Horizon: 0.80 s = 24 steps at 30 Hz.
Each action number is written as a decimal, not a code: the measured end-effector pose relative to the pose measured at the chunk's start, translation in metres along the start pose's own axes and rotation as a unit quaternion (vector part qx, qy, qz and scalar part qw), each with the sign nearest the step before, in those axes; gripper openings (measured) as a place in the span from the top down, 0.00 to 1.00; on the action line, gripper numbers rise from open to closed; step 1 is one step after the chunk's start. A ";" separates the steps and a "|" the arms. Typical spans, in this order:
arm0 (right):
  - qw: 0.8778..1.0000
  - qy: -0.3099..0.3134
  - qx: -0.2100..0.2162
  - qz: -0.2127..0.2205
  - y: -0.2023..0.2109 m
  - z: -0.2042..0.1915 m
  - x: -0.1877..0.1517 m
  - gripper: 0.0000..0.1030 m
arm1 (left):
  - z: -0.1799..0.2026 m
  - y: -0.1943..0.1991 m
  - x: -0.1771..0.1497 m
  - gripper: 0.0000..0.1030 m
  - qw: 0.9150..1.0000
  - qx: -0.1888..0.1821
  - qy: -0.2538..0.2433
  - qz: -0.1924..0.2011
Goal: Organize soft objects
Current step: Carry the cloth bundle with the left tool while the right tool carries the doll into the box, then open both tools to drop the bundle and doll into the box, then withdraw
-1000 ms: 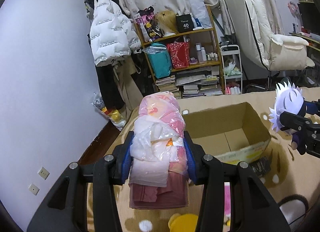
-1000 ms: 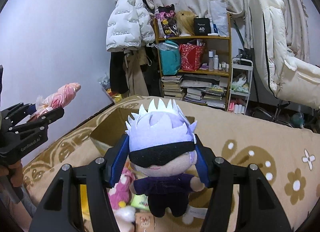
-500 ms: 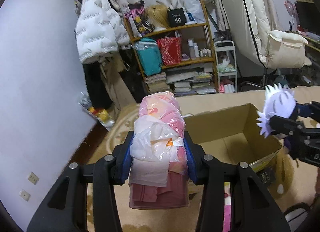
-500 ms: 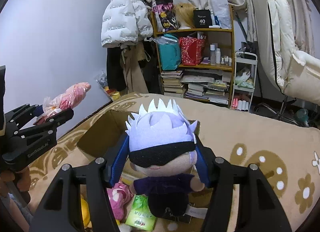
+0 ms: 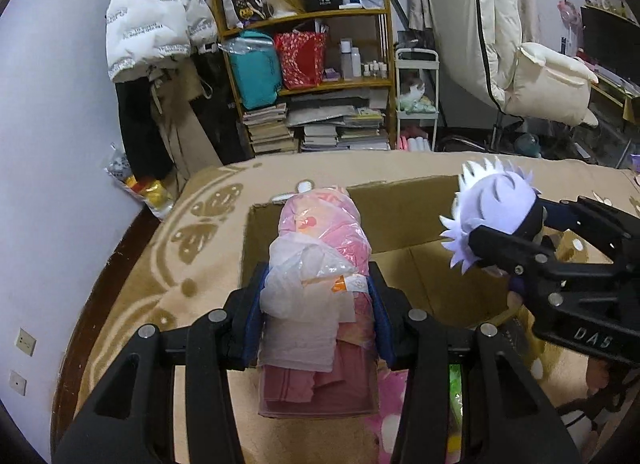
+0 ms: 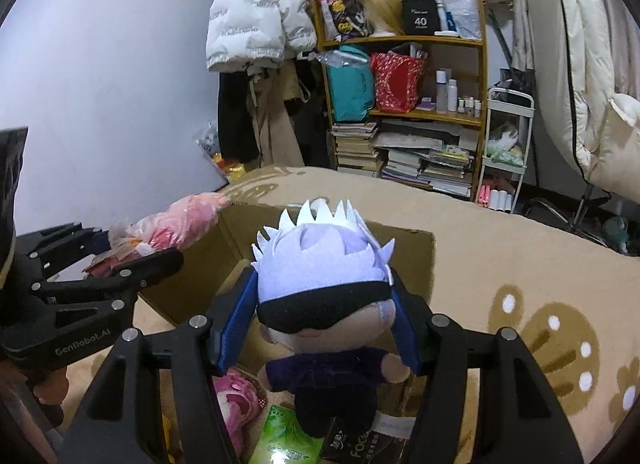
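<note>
Black lettering "GenRobot.AI" marks the left hand-held gripper [image 6: 132, 260], clamped on a plastic-wrapped pink bundle [image 5: 320, 264] above the cardboard box [image 5: 400, 203]'s left edge. "DAS" shows on the right hand-held gripper [image 6: 320, 328], squeezing a white-haired blindfolded plush doll [image 6: 324, 296] over the box; its feet hide a packet's print.

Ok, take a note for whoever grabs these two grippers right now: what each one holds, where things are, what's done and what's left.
Left gripper: shut on the pink bagged bundle, held over the cardboard box.
Right gripper: shut on the white-haired plush doll, also above the box.
Done: both items picked up and brought to the box; box floor looks bare.
Left: lower and release both, then collect the pink plush and green packet lying beside the box on the blanket.
</note>
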State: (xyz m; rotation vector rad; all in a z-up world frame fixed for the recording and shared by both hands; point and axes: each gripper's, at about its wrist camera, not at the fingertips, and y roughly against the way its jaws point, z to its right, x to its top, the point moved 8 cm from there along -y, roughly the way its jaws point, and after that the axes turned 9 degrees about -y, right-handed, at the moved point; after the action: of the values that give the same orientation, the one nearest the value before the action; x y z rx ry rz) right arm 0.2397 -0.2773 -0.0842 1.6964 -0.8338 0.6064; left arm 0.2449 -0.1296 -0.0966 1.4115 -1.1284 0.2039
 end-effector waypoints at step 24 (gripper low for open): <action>0.998 -0.064 0.019 -0.006 0.019 0.007 0.005 0.00 | -0.036 0.044 -0.011 0.01 0.997 0.078 0.009 -0.010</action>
State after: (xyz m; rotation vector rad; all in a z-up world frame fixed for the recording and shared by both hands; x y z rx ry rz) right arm 0.2281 -0.2886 -0.0707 1.7887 -0.9061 0.5118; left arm 0.2254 -0.0834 -0.0670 1.5551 -1.1028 0.2960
